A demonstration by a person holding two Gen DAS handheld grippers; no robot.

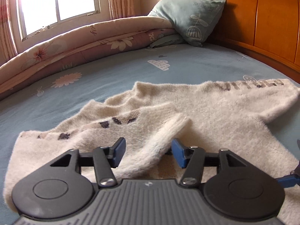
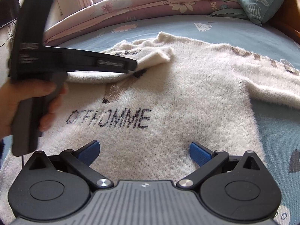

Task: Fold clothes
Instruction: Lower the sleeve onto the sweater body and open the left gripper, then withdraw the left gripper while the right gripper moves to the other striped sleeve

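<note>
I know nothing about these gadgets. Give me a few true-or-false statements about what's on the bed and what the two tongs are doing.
1. The sweater lies on a blue bedsheet. True.
2. The left tongs are clamped shut on a sleeve. False: their pads stand apart, with the folded sleeve lying loose between them.
3. The right tongs are open above the sweater. True.
4. The sweater is plain, without lettering. False: dark letters run across it.
5. A pillow leans against the wooden headboard. True.
</note>
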